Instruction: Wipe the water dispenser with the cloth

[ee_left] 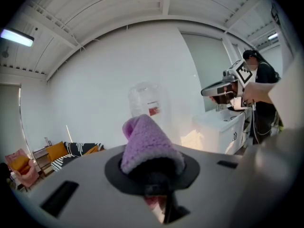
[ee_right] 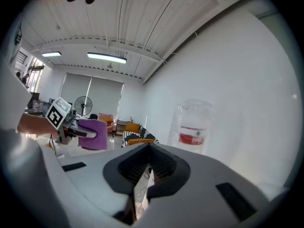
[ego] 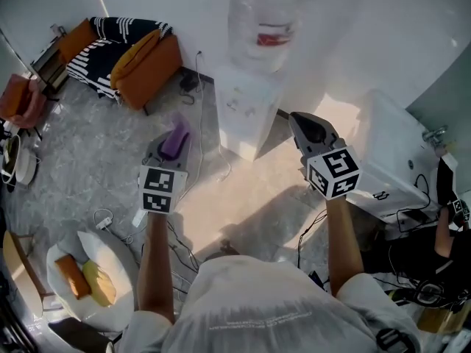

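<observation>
The left gripper (ego: 176,144) is clamped on the purple cloth (ee_left: 146,139), which sticks up from its jaws. The dispenser (ego: 246,109) stands upright at the floor's edge against the wall, ahead and to the right of the cloth, apart from it. The right gripper (ee_right: 148,163) is beside it, jaws together and empty. The cloth likely goes forward and rightward.
</observation>
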